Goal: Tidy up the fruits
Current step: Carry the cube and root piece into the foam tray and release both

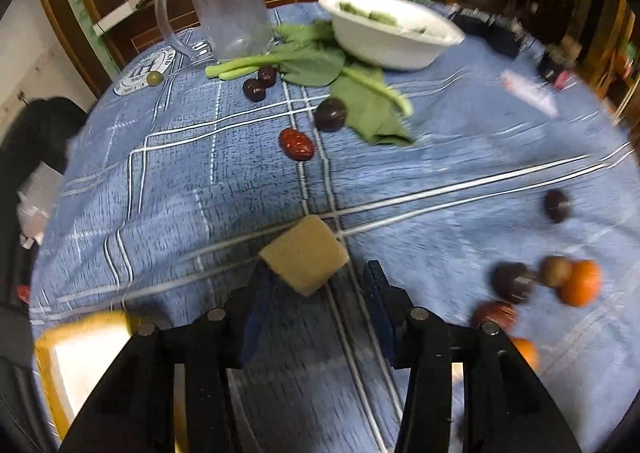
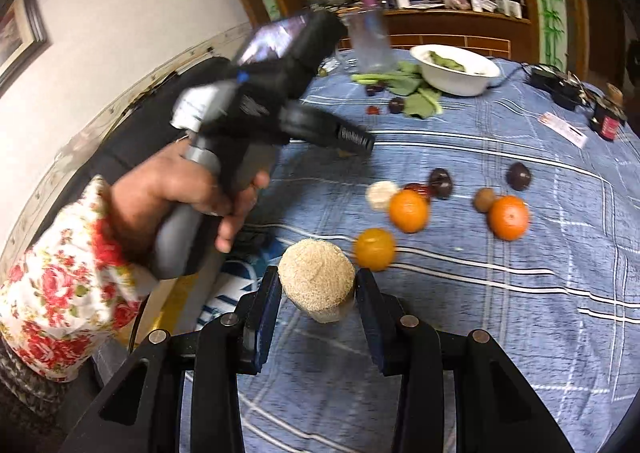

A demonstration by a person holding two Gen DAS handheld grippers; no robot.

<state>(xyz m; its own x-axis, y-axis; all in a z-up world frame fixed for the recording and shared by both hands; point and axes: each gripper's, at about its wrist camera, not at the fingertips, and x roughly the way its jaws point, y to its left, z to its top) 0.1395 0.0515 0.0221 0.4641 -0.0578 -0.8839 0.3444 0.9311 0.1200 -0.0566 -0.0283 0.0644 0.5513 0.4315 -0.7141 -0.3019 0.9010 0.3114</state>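
Blue checked tablecloth [image 1: 460, 157] held a white bowl [image 1: 394, 39] of green bits, an empty glass mug [image 1: 230, 5] beside it. Left gripper [image 1: 316, 281] gaped around a tan cube [image 1: 306, 253]; right gripper [image 2: 316, 285] pinched a fuzzy tan ball [image 2: 316, 273].

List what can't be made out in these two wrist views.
- Left wrist view: the fruit cluster at the right edge is smeared by motion blur; only the oranges can be told.
- Left wrist view: the yellow-rimmed object is cut off by the edge and hidden by the tongs' frame.
- Right wrist view: the green contents of the white bowl are too small to identify.
- Right wrist view: the person's hand and tool hide the table behind.
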